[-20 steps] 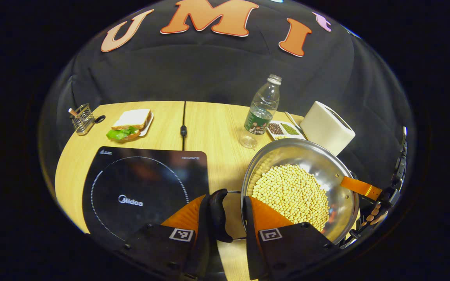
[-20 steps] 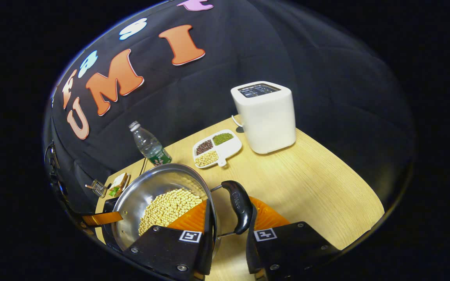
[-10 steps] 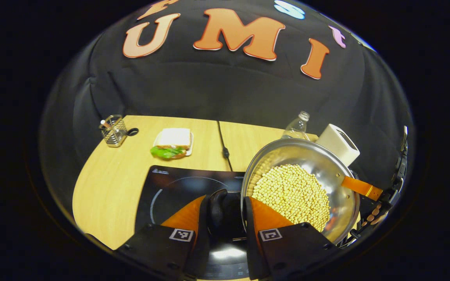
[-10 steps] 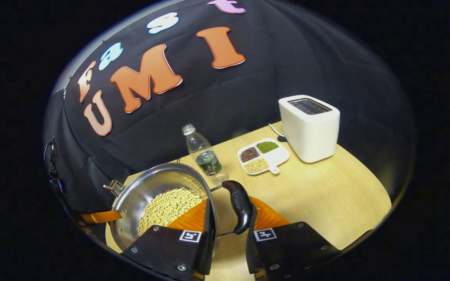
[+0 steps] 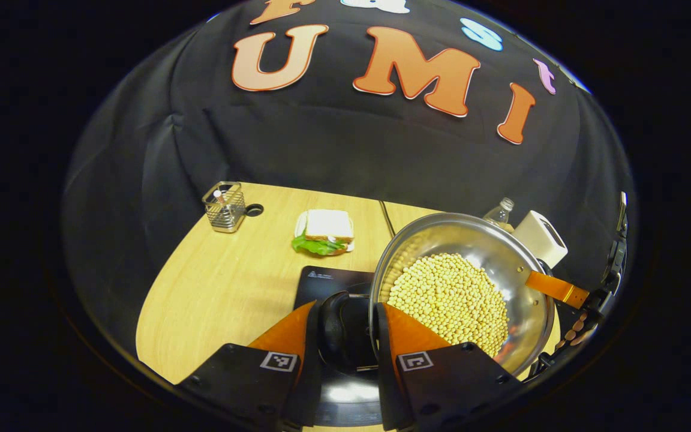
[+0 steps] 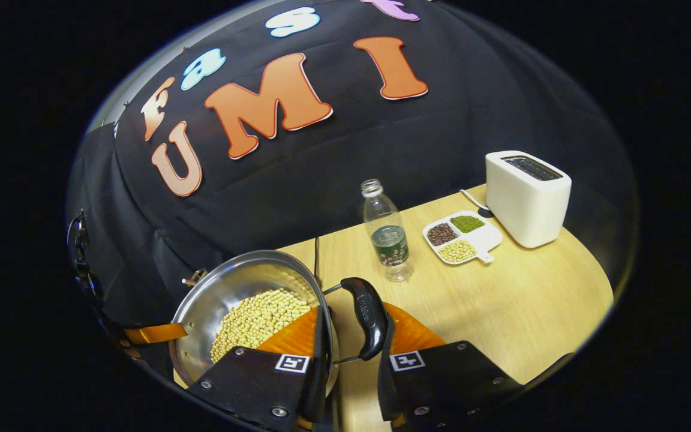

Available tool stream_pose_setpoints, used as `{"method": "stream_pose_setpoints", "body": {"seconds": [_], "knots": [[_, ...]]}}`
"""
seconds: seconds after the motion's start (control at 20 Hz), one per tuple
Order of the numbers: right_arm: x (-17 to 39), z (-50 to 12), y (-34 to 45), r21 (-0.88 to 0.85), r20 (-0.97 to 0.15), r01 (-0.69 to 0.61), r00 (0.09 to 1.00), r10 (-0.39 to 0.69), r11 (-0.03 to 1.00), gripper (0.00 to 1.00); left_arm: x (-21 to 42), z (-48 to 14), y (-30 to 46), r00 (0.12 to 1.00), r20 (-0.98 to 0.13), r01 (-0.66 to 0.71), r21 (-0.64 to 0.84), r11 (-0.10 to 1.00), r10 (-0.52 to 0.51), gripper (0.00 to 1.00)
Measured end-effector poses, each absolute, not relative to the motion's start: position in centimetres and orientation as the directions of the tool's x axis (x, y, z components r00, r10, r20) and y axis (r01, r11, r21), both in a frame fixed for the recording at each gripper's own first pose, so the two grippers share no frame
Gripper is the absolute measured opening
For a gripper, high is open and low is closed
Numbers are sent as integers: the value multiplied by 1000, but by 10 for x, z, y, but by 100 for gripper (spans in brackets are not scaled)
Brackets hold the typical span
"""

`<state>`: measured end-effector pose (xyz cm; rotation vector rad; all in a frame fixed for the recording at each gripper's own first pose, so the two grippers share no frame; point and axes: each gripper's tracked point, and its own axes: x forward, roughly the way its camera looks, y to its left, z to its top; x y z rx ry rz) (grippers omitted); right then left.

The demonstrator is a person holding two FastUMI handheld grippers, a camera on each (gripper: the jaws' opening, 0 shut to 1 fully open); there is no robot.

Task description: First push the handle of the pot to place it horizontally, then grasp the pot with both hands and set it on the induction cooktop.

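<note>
Here each gripper's fingers clamp a pot [image 5: 459, 288] handle, left gripper [image 5: 348, 336] and right gripper [image 6: 354, 339], cooktop [image 5: 330, 282] beneath the left fingers

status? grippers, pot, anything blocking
Left gripper and right gripper each shut on a pot handle. Pot of beans held above induction cooktop. Nothing seen blocking.

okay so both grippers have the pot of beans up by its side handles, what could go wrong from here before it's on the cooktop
1. The pot is heaped with loose beans; a tilt between the left gripper and right gripper could spill them.
2. Each gripper pinches only a slim handle, so a slip might drop one side.
3. The induction cooktop is largely hidden beneath the pot, so it may land off-centre.
</note>
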<state>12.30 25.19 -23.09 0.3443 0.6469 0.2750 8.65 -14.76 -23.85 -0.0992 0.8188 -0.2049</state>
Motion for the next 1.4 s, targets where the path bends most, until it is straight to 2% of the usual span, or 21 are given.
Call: {"method": "stream_pose_setpoints", "body": {"seconds": [0.1, 0.2, 0.35, 0.6, 0.7, 0.75, 0.8, 0.85, 0.9, 0.95, 1.2, 1.4], "knots": [[122, -232, 266, 399, -539, -150, 760, 364, 905, 35, 89, -241, -134, 665, -718, 131, -162, 978, -208, 47], [118, -237, 279, 403, -547, -159, 747, 377, 901, 34, 90, -246, -121, 664, -721, 116, -162, 980, -198, 44], [117, -242, 294, 405, -551, -165, 741, 384, 899, 34, 94, -251, -106, 663, -725, 103, -159, 982, -187, 49], [109, -250, 311, 404, -560, -162, 735, 383, 900, 35, 94, -263, -86, 655, -733, 97, -159, 983, -183, 45], [106, -257, 316, 404, -568, -158, 729, 382, 901, 35, 93, -271, -82, 649, -739, 95, -161, 982, -183, 49], [104, -260, 319, 402, -572, -157, 727, 381, 902, 35, 93, -275, -78, 643, -743, 93, -163, 982, -185, 45], [103, -263, 321, 400, -575, -155, 726, 379, 903, 35, 91, -280, -75, 636, -749, 92, -165, 982, -186, 47], [102, -267, 323, 398, -581, -152, 721, 377, 905, 35, 90, -284, -73, 629, -754, 89, -171, 981, -188, 45], [100, -272, 324, 397, -586, -150, 718, 375, 906, 35, 89, -290, -72, 622, -759, 87, -175, 981, -191, 49], [100, -276, 327, 394, -594, -146, 713, 373, 907, 35, 88, -295, -71, 613, -766, 85, -177, 980, -192, 47], [97, -289, 331, 386, -632, -130, 683, 365, 913, 35, 85, -306, -70, 598, -779, 103, -162, 981, -191, 49], [91, -300, 327, 356, -658, -122, 672, 341, 927, 44, 85, -313, -72, 584, -787, 118, -158, 980, -197, 51]]}}
